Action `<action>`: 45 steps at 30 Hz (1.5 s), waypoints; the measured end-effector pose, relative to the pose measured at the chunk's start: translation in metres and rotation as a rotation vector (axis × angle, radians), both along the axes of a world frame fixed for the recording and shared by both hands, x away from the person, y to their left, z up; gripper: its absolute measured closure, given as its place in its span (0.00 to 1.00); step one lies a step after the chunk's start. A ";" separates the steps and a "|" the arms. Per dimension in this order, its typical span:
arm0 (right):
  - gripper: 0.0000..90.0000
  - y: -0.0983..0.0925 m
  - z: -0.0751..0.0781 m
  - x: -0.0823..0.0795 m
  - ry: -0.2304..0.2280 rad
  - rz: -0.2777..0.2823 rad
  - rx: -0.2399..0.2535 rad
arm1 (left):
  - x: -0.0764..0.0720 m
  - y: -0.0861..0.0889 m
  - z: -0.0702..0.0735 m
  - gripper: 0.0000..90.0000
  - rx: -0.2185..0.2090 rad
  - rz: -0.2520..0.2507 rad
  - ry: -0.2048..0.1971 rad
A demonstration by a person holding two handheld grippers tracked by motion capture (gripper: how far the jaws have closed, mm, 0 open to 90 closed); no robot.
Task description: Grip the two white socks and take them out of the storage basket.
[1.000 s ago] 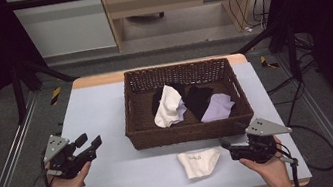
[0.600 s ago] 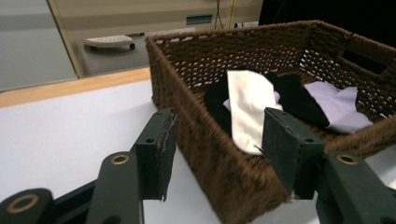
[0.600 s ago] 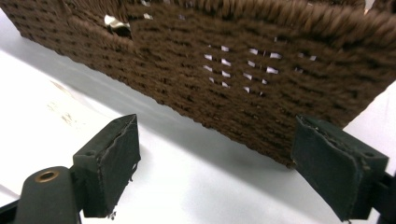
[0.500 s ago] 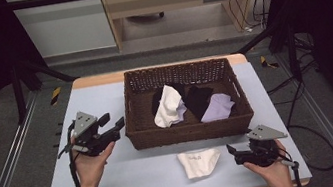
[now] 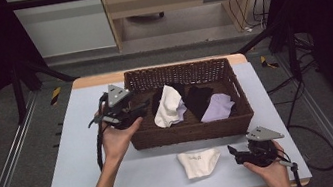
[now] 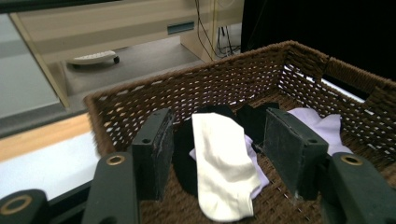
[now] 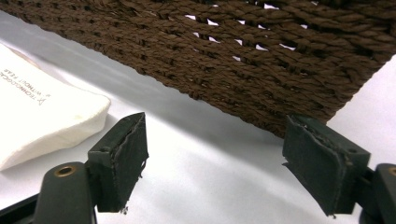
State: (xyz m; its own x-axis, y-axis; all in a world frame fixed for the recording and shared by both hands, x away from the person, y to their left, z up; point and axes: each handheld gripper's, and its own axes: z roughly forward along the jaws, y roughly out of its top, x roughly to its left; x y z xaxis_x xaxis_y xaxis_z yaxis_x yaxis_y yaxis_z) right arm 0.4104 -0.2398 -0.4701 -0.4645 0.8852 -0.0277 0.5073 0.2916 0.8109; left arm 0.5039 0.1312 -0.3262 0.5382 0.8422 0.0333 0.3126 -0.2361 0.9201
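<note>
Left tool [image 5: 144, 108] hangs wide open, empty, over the basket [image 5: 191, 132], aimed at the white sock [image 6: 224, 163] — soft, light, limp; pinch its bunched middle. Right tool [image 5: 232, 153] — open, empty — rests on the counter [image 5: 91, 176].

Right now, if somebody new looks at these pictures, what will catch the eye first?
Probably the brown wicker basket at the middle of the table, with a white sock, a black one and a lilac one inside. Next, the left gripper hovers open over the basket's left edge. Another white sock lies flat on the table in front of the basket, with the open right gripper just beside it.
</note>
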 end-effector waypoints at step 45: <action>0.25 -0.002 -0.006 0.000 0.005 0.007 0.013 | 0.131 -0.091 -0.072 0.40 0.099 0.062 0.169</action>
State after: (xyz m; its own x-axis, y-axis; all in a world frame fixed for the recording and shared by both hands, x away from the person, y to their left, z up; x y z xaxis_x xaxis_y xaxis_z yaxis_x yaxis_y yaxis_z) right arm 0.4106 -0.2417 -0.4761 -0.4708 0.8821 -0.0141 0.5095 0.2849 0.8120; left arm 0.6345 0.0404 -0.3980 0.4902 0.8711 0.0311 0.4773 -0.2981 0.8267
